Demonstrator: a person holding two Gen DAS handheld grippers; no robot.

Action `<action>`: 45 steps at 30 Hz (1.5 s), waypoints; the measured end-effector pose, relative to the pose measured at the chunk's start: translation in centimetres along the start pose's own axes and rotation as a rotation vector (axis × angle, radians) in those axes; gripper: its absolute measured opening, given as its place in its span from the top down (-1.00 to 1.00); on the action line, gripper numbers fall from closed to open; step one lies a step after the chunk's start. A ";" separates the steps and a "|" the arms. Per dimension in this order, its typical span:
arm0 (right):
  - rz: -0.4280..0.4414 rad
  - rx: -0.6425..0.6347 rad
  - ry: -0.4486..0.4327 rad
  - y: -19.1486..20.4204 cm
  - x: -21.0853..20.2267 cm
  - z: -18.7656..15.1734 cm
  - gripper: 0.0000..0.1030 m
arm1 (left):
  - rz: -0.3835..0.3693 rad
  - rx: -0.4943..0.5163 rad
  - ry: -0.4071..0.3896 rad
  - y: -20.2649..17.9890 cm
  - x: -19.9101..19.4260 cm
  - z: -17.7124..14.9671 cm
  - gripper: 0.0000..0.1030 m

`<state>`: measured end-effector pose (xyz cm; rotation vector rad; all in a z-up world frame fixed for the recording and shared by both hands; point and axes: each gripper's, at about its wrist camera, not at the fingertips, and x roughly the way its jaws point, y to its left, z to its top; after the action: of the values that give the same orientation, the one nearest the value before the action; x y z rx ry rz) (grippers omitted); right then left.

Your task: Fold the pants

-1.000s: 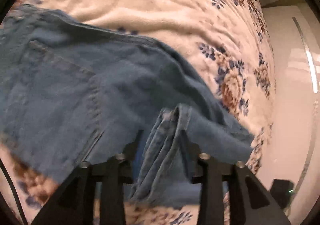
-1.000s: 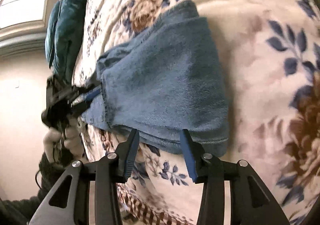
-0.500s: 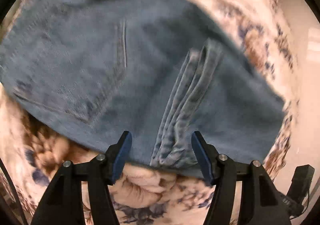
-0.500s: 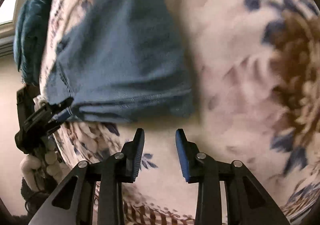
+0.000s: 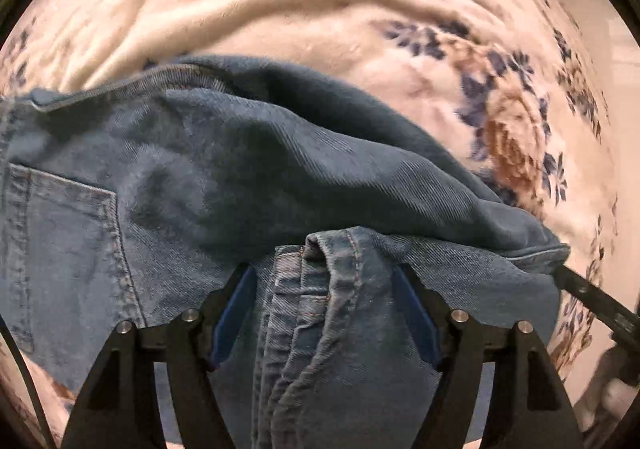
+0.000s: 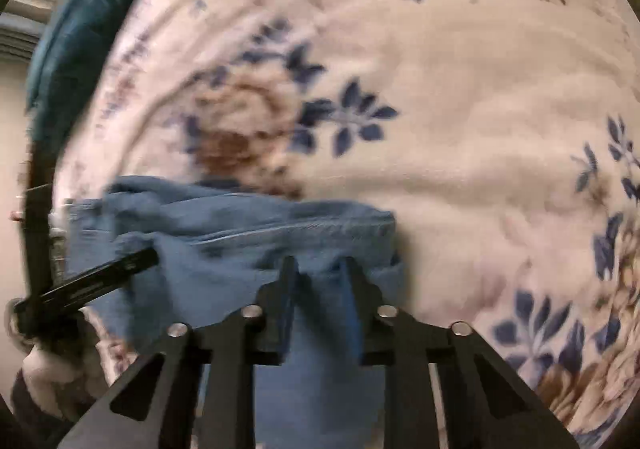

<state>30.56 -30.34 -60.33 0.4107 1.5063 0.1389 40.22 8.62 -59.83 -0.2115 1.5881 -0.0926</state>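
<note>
Left wrist view: your left tool [image 5: 326, 313] points down at the pants [image 5: 224, 185], which lie bunched on the floral blanket [image 5: 320, 9] of the bed. The thick seam bundle [image 5: 316, 289] sits between the jaws; they've just been opening, and the blue pads [image 5: 234, 313] stand clear of the denim, so no grip. A back pocket [image 5: 64, 241] faces up toward the frame's left.

Right wrist view, blurred: your right tool [image 6: 318, 301] has just been closing, and its jaws now pinch a fold of the pants [image 6: 240, 233]. Your left tool [image 6: 96, 281] shows at the cloth's far end, near the bed's edge. A teal pillow [image 6: 84, 29] lies further up the bed.
</note>
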 end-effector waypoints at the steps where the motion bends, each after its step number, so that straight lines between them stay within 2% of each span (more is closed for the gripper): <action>1: 0.005 0.022 0.018 -0.4 0.6 0.4 0.59 | 0.000 -0.005 0.000 0.2 -0.3 -0.1 -0.36; 4: 0.051 0.084 0.008 -1.3 0.0 0.4 0.63 | -0.009 -0.036 -0.027 1.2 -2.7 -1.1 -0.34; 5: 0.060 0.094 -0.008 -1.4 -0.9 0.0 0.56 | -0.023 -0.039 -0.055 1.4 -4.1 -2.2 -0.33; 7: 0.066 0.079 -0.044 -1.0 -3.2 -1.8 0.55 | -0.062 -0.012 -0.069 0.9 -5.6 -4.1 -0.33; 9: 0.106 0.043 -0.053 0.1 -4.4 -4.2 0.55 | -0.103 0.022 -0.036 -0.4 -5.7 -6.5 -0.33; 11: 0.141 0.007 -0.005 1.4 -3.8 -6.8 0.55 | -0.140 0.050 0.032 -1.6 -3.9 -8.3 -0.33; 14: 0.118 -0.060 0.056 3.1 -2.2 -10.1 0.55 | -0.063 0.089 0.090 -2.9 -0.7 -9.2 -0.32; 15: 0.094 -0.083 0.089 3.6 -1.1 -11.3 0.55 | -0.057 0.102 0.089 -2.7 -0.4 -9.4 -0.32; 17: 0.081 -0.111 0.101 4.1 -0.4 -12.6 0.55 | -0.051 0.131 0.082 -2.6 -0.8 -9.9 -0.32; 20: 0.067 -0.178 0.098 5.0 -0.8 -13.4 0.55 | -0.032 0.171 0.091 -2.4 -1.4 -11.2 -0.32; 23: 0.082 -0.188 0.120 5.7 -0.3 -13.0 0.55 | -0.021 0.185 0.108 -2.5 -1.6 -11.8 -0.33; 26: 0.100 -0.142 0.138 5.3 -0.1 -12.7 0.55 | -0.016 0.167 0.116 -2.8 -1.1 -11.9 -0.33; 27: 0.102 -0.115 0.134 4.9 -0.1 -12.7 0.55 | -0.017 0.158 0.115 -3.8 0.0 -11.0 -0.33; 29: 0.123 0.006 0.106 2.9 -0.9 -11.9 0.54 | -0.020 0.150 0.111 -3.8 0.7 -10.6 -0.33; 31: 0.109 0.082 0.071 1.4 -1.0 -11.2 0.34 | -0.036 0.140 0.089 -3.6 1.4 -10.5 -0.33; 32: 0.108 0.104 0.066 0.7 -0.8 -11.0 0.18 | -0.049 0.128 0.081 -3.4 1.4 -10.5 -0.33; 35: 0.146 0.195 0.118 -1.4 2.0 -10.3 0.17 | -0.086 0.095 0.084 -2.5 0.6 -10.7 -0.33; 38: 0.087 0.157 0.111 0.3 1.9 -9.7 0.12 | -0.125 0.042 0.053 -1.6 -2.0 -10.8 -0.33; 39: 0.067 0.134 0.099 1.0 1.5 -9.6 -0.05 | -0.132 0.037 0.039 -1.2 -2.8 -11.0 -0.33; 40: 0.033 0.096 0.076 1.9 0.7 -9.5 -0.16 | -0.113 0.035 0.013 -0.8 -4.0 -11.3 -0.33; 42: -0.014 0.039 0.038 3.4 -0.8 -9.4 -0.51 | -0.058 0.011 -0.061 0.8 -6.1 -11.9 -0.33; 45: -0.116 -0.021 -0.011 5.8 -2.1 -9.6 -0.78 | -0.081 -0.112 -0.145 5.2 -8.3 -12.4 -0.35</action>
<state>21.89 -23.96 -56.48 0.3065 1.5129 0.0610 27.63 14.39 -52.34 -0.3618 1.4413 -0.0498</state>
